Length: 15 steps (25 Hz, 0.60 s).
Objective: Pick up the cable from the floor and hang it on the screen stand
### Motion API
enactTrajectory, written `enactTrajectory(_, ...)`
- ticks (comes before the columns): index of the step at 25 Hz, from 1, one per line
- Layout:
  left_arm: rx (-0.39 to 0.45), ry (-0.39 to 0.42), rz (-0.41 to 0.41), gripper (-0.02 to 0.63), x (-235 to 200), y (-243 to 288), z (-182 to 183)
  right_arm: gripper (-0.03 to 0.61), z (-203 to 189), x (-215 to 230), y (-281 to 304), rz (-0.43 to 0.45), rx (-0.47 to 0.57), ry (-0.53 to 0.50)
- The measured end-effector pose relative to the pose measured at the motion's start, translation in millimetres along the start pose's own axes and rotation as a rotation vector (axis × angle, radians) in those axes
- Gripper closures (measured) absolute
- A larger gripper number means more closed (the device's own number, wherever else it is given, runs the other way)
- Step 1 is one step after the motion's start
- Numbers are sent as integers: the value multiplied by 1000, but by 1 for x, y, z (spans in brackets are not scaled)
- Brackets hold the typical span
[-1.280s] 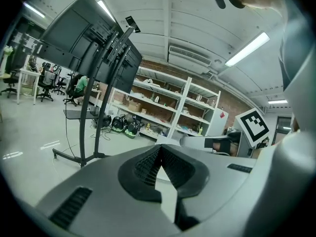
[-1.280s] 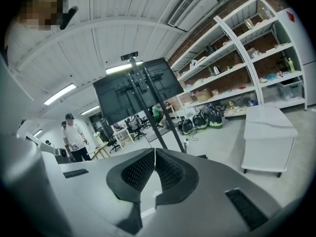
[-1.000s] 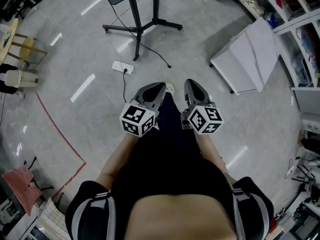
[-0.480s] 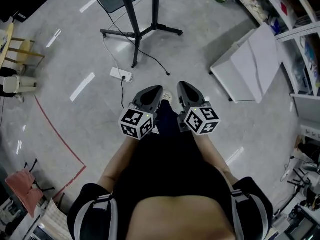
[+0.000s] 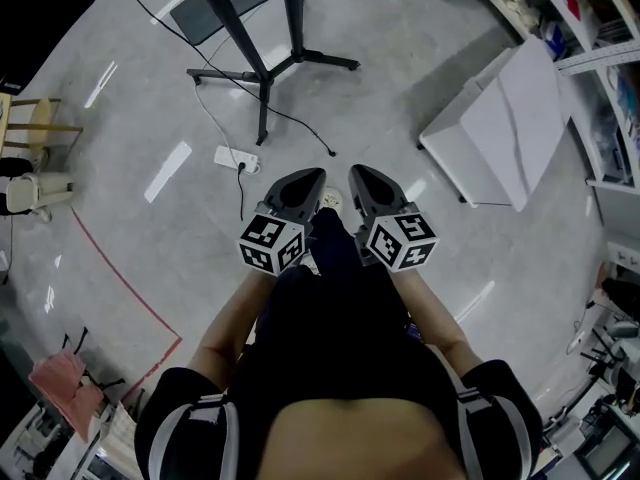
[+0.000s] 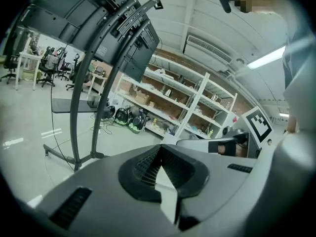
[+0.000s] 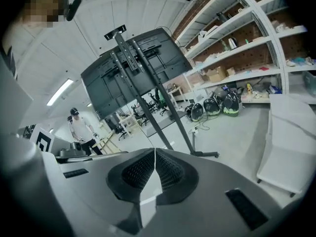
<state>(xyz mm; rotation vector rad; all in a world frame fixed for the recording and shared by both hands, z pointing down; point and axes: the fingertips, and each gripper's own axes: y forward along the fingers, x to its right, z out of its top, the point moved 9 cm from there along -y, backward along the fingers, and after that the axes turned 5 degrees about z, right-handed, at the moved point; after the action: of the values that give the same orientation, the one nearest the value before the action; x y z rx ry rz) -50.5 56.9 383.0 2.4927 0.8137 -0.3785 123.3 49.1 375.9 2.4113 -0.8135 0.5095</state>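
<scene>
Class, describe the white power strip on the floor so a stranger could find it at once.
Start at the black screen stand at the top of the head view. Just below its nearest leg, on the grey floor, lies the power strip. It is the only small white block there, with a thin black cable trailing from it.

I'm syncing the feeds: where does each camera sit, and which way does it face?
Head view: on the head, facing steeply down at the floor; torso, forearms, left hand-held gripper, right hand-held gripper show.
Left gripper view: on that gripper, facing along its shut jaws.
Right gripper view: likewise.
Shared by all: the screen stand.
</scene>
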Motion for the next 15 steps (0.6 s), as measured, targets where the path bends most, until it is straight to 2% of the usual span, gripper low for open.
enactTrajectory(4,-24,25,-22,607,-14,34,8,554,16,30,22,-10,7,-4)
enactTrajectory(9,-37,27,-24,607,-24,79,16,554,35,67,50,23,-21,-23)
enactTrajectory(15,-34,28,-29,607,-42,125,24,554,43,102,86,37,-60,-27)
